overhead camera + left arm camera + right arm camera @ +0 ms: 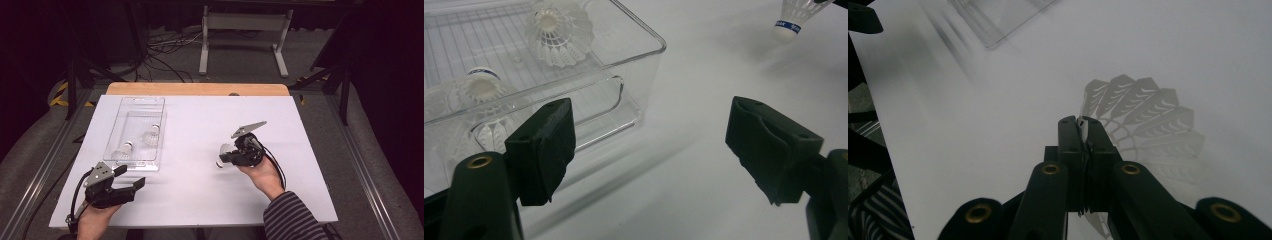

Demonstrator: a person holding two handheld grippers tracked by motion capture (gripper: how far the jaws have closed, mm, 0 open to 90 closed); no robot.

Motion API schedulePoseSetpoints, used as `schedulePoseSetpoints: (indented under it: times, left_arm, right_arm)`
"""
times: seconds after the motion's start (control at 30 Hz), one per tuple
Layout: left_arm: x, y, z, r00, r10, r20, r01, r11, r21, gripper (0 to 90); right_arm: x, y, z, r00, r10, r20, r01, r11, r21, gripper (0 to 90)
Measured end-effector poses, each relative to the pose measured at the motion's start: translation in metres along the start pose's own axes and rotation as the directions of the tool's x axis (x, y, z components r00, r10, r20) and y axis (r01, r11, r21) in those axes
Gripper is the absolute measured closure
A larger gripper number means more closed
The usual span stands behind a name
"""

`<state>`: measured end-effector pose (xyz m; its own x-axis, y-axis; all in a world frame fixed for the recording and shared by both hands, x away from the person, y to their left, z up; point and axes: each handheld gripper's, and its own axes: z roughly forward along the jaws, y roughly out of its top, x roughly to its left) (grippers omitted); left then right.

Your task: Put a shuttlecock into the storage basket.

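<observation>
A white feather shuttlecock (223, 151) hangs just above the white table, and my right gripper (226, 156) is shut on the edge of its skirt. In the right gripper view the jaws (1082, 124) pinch the feathers (1143, 125) together. Two more shuttlecocks (151, 135) (123, 150) lie in a clear plastic tray (116, 120) at the left. My left gripper (131, 176) rests open just in front of the tray's near right corner, with nothing between its fingers. In the left gripper view its gripper (649, 107) faces the tray (644, 30), both shuttlecocks (556, 35) (479, 90) and the held shuttlecock (791, 20) farther off.
The white board (200, 200) covers a wooden tabletop whose far edge (200, 89) shows. Metal rails run along both sides. Beyond the table are a grey stand (245, 30) and floor cables (165, 55). A striped sleeve (295, 217) enters at the bottom right.
</observation>
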<state>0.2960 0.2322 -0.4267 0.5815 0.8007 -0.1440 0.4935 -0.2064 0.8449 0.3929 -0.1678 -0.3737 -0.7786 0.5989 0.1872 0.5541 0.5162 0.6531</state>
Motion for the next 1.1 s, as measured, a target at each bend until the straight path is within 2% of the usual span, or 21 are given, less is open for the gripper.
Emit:
schedulePoseSetpoints:
  times: [0.67, 0.87, 0.9, 0.97, 1.0, 1.1]
  left_arm:
    - [-0.001, 0.001, 0.002, 0.9999, 0.002, 0.010, -0.002, 1.0000, 0.006, 21.0]
    - [-0.003, 0.003, 0.003, 0.9998, 0.017, 0.010, -0.018, 0.9998, 0.009, 21.0]
    - [-0.004, 0.004, 0.003, 0.9997, 0.020, 0.015, -0.020, 0.9997, 0.013, 21.0]
    - [-0.004, 0.006, 0.003, 0.9990, 0.000, 0.044, 0.000, 1.0000, 0.006, 21.0]
    - [-0.004, 0.006, 0.003, 0.9989, -0.008, 0.047, 0.008, 1.0000, -0.001, 21.0]
    - [-0.005, 0.009, 0.002, 0.9989, 0.000, 0.047, 0.000, 1.0000, 0.002, 21.0]
  right_arm:
    - [0.019, 0.011, 0.003, 0.9977, -0.045, -0.050, 0.045, 0.999, -0.007, 88.7]
    - [0.024, 0.015, 0.005, 0.9964, -0.056, -0.064, 0.056, 0.998, -0.008, 88.7]
    - [0.025, 0.015, 0.005, 0.9961, -0.057, -0.067, 0.057, 0.998, -0.007, 88.7]
    - [0.026, 0.016, 0.007, 0.9956, -0.060, -0.072, 0.059, 0.998, -0.006, 88.7]
    - [0.027, 0.017, 0.007, 0.9955, -0.060, -0.073, 0.060, 0.998, -0.005, 88.7]
    - [0.028, 0.018, 0.008, 0.9953, -0.060, -0.076, 0.060, 0.998, -0.003, 88.6]
